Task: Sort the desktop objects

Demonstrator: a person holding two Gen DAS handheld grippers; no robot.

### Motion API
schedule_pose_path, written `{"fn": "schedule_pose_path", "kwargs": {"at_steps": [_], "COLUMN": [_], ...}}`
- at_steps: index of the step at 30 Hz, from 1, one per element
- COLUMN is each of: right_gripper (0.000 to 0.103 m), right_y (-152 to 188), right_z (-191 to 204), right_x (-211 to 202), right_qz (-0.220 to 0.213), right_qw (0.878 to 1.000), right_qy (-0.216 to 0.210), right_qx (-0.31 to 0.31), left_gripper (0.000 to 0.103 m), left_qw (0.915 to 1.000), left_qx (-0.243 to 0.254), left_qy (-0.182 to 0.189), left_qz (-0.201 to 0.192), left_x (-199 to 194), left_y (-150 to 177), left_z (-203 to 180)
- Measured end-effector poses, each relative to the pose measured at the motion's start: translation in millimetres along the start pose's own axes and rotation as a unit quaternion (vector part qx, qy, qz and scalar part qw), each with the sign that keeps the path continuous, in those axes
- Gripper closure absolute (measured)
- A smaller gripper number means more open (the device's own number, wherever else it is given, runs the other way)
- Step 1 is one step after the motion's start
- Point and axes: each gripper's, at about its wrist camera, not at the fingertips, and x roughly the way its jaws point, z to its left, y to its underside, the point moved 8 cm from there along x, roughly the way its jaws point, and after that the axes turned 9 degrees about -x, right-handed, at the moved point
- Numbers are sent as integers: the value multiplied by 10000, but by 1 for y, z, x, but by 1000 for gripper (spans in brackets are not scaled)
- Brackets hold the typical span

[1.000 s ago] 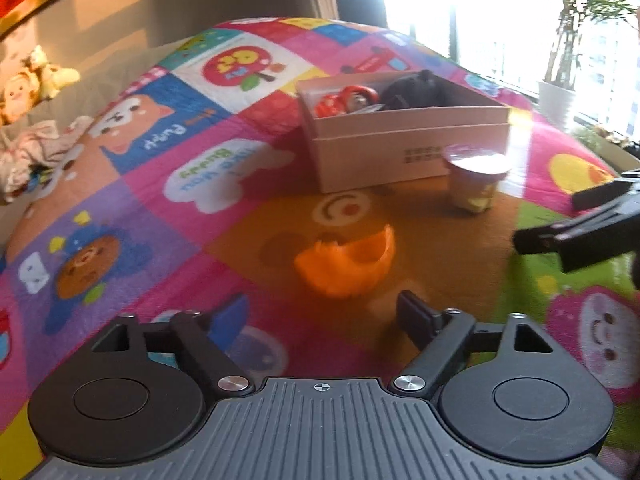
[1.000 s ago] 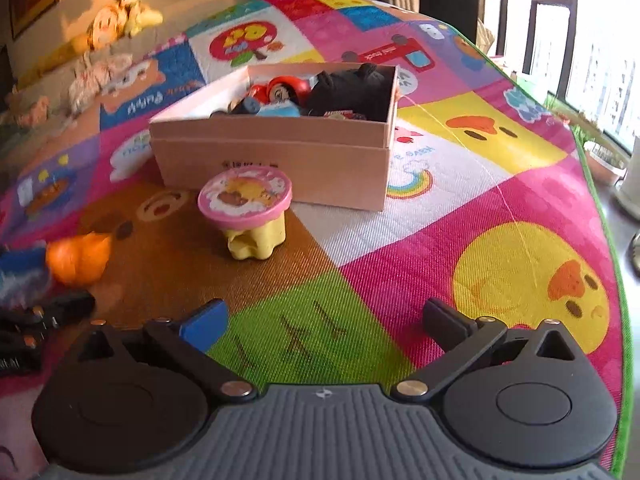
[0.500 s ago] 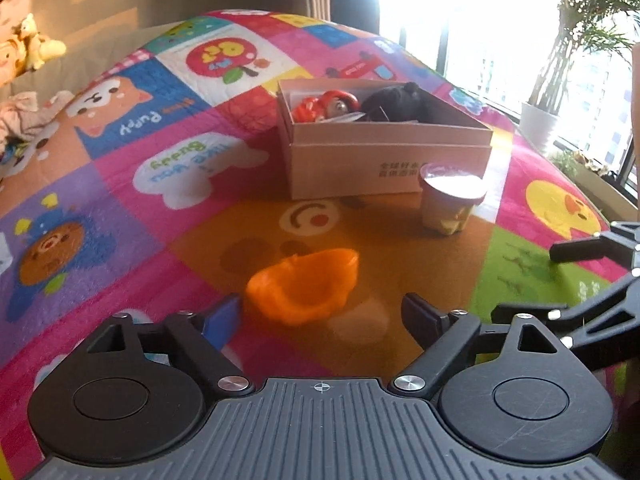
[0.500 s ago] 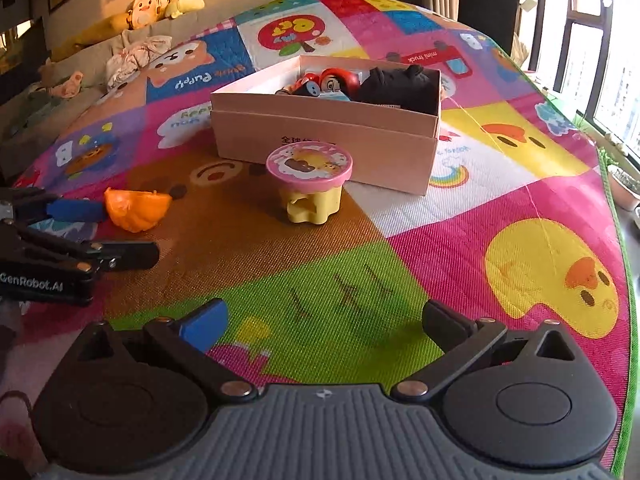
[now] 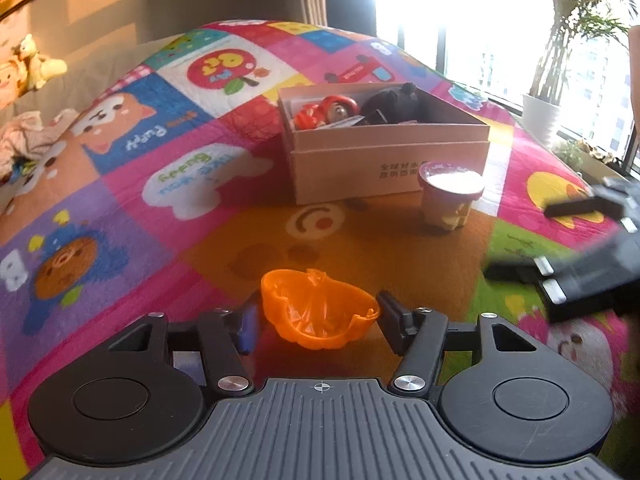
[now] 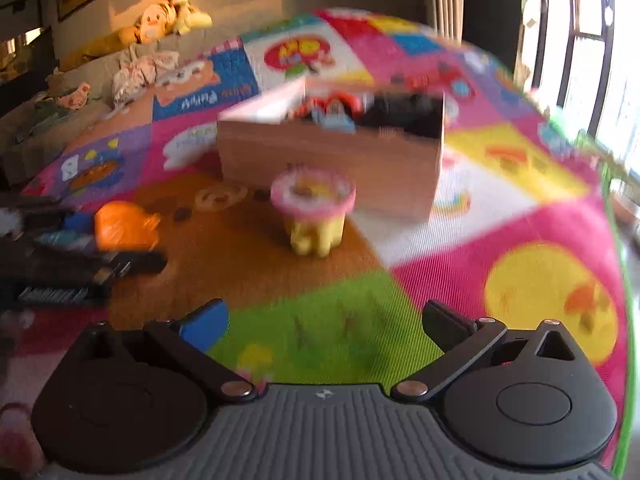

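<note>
An orange plastic half-shell [image 5: 316,316] lies hollow side up on the play mat, between the fingers of my left gripper [image 5: 318,322]. The jaws are closing, and both pads touch the shell's rim. From the right wrist view the shell [image 6: 124,224] sits at the tip of the left gripper [image 6: 80,248]. A yellow cup with a pink lid [image 5: 450,200] [image 6: 314,212] stands in front of a cardboard box [image 5: 384,160] [image 6: 328,160], which holds a red toy [image 5: 326,114] and a black object [image 5: 396,106]. My right gripper [image 6: 324,320] hovers open over the green square with nothing between its fingers. Its fingers [image 5: 560,248] show blurred at the right.
A colourful patchwork play mat [image 5: 180,184] covers the whole surface. Plush toys [image 6: 160,20] and crumpled cloth [image 5: 28,140] lie along the far left edge. A potted plant [image 5: 544,116] stands by the bright window at the right.
The left jaws have narrowed from wide apart until they touch the orange shell, which now sits between the fingers. The right wrist view has turned blurry and shifted slightly.
</note>
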Motion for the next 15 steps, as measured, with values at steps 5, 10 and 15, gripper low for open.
{"fn": "schedule_pose_path", "kwargs": {"at_steps": [5, 10, 15], "right_gripper": [8, 35, 47], "right_y": [-38, -57, -54], "right_z": [-3, -4, -3], "right_x": [22, 50, 42], "right_qz": [-151, 18, 202], "right_qw": [9999, 9997, 9992], "right_qy": [18, 121, -27], "right_qx": [-74, -194, -348], "left_gripper": [39, 39, 40], "left_qw": [9997, 9993, 9997], "left_qx": [-226, -324, -223], "left_qy": [-27, -50, 36], "left_qz": [110, 150, 52], "left_x": [-13, -17, -17], "left_y": [12, 19, 10], "left_z": [10, 14, 8]}}
